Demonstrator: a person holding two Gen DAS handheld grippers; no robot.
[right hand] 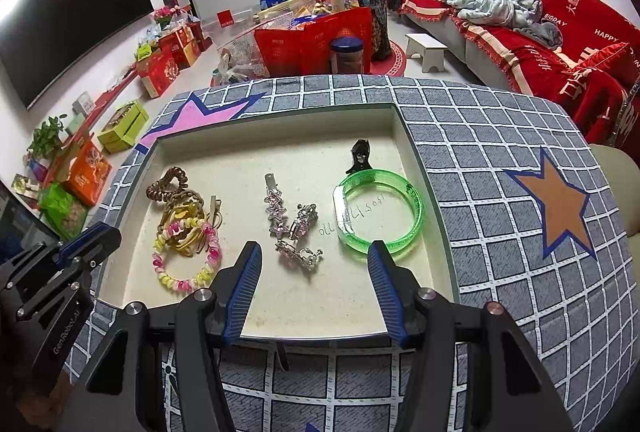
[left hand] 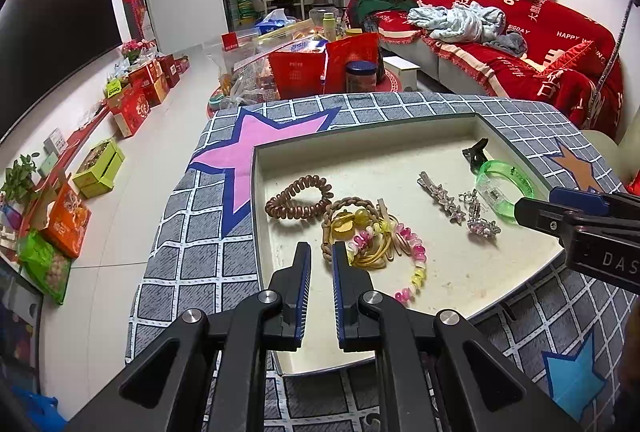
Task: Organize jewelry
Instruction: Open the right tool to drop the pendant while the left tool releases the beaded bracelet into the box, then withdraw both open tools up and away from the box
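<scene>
Inside the shallow cream tray (right hand: 404,136) on your star-patterned cloth (right hand: 500,136) lie one green bangle (right hand: 412,206), one black claw clip (right hand: 360,154), three rhinestone clips (right hand: 294,228), one brown coil tie (right hand: 166,182) and a tangled heap of hair ties (right hand: 186,232). Your left gripper (left hand: 321,252) hangs nearly closed on nothing beside that heap. Your right gripper (right hand: 314,252) stands spread and empty, straddling the nearest rhinestone clip, one finger (right hand: 380,258) overlapping the bangle's rim.

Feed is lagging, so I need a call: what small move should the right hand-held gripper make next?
Probably ease the right hand-held gripper down toward the sparkly hair clip. Its jaws stand open and empty above the tray, and that clip lies between its fingertips.
</scene>
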